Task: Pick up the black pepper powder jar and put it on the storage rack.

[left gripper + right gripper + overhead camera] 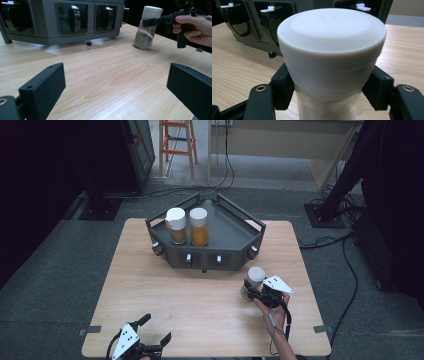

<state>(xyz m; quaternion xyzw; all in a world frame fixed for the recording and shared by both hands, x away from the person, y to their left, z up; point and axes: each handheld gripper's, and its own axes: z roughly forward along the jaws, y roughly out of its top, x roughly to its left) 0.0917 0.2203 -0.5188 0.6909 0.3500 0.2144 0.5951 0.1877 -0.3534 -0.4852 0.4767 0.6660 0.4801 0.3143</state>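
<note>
Jar [329, 62] with a white cap and pale grey powder, standing upright on the worktop [200, 305], long axis vertical, cap end pointing up. The right tool [329, 92] is closed on it: its two black jaws press on opposite sides of the jar just under the cap's lower rim, the cap rising above them in the right gripper view. In the left gripper view the same jar [147, 27] stands with its base on the wood, the right tool [160, 21] reaching it level from the side with a hand [192, 27] behind on the grip. In the high view the jar [255, 279] sits just in front of the grey rack [227, 252], off that rack's front right corner and clear of it, with the right tool [257, 292] on its near side.

Inside the rack, toward its left half, two more white-capped jars stand upright side by side: one with brown contents [176, 226] and one with orange contents [199, 226].

The left tool [155, 330] rests well away from the rack, at the near left edge of the worktop; its jaws stand wide apart in the left gripper view, with bare wood between them.
</note>
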